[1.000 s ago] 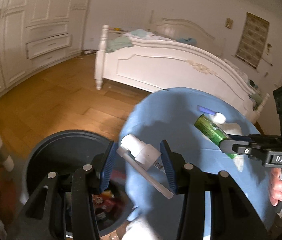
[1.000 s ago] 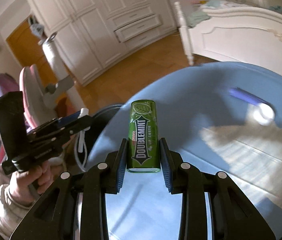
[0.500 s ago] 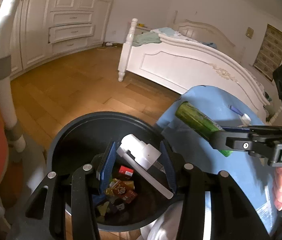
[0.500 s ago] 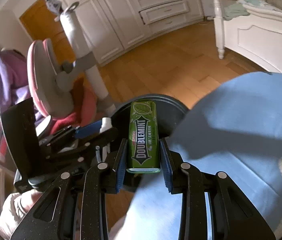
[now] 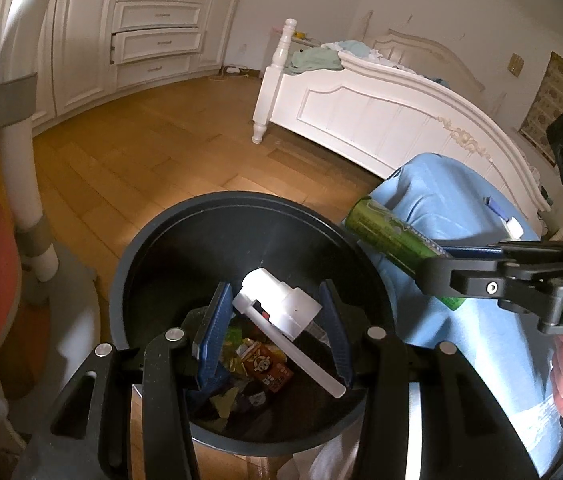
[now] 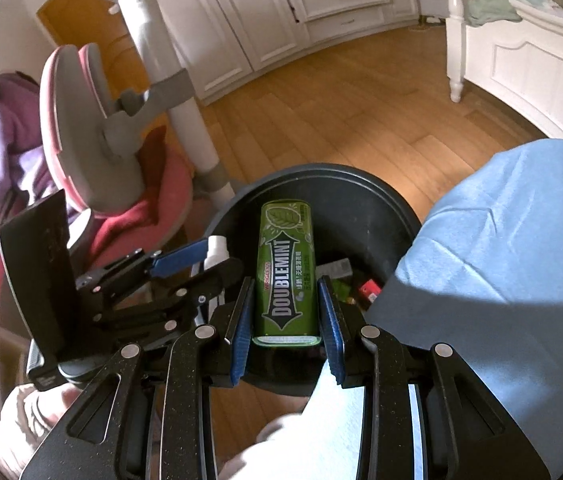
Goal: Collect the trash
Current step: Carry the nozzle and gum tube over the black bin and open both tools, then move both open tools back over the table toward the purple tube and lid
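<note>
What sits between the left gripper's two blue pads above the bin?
A white pump dispenser head, its tube slanting down, clamped between them over the black bin; the left wrist view shows it.

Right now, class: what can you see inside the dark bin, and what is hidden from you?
Inside the dark bin lie crumpled snack wrappers, yellow-green and orange, and a small red packet. The gripped pump head and green Doublemint tin cover part of the bottom.

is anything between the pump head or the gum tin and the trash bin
Nothing visible. The left gripper holds the white pump head over the open bin, and the right gripper holds the green gum tin over the same opening, with only trash below.
</note>
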`<action>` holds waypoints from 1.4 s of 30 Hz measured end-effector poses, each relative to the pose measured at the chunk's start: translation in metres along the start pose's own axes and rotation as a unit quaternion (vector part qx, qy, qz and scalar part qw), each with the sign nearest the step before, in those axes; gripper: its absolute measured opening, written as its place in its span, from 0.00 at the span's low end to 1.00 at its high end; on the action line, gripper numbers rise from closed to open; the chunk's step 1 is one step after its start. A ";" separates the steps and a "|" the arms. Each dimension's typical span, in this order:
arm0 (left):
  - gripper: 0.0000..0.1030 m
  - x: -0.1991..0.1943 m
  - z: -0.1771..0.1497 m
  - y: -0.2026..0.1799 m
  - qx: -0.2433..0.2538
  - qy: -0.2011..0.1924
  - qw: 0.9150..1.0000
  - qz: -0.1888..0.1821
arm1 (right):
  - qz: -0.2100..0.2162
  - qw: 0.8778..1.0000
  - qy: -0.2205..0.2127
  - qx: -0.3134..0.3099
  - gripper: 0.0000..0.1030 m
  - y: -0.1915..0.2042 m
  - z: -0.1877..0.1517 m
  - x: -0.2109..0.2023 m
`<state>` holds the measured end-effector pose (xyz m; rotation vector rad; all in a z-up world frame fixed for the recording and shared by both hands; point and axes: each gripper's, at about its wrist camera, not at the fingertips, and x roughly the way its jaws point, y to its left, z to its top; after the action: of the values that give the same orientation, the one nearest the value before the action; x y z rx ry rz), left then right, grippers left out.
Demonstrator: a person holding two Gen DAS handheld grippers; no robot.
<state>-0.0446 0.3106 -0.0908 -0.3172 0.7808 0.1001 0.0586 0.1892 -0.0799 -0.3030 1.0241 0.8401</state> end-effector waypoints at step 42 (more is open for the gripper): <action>0.95 0.006 0.039 -0.150 0.168 -0.008 0.984 -0.050 | -0.046 0.987 -0.115 0.105 0.74 -0.127 -0.080 -0.134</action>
<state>0.0167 0.1804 -0.0322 -0.0345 0.7510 -0.1231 0.0686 -0.0043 -0.0269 -0.0720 0.8661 0.6599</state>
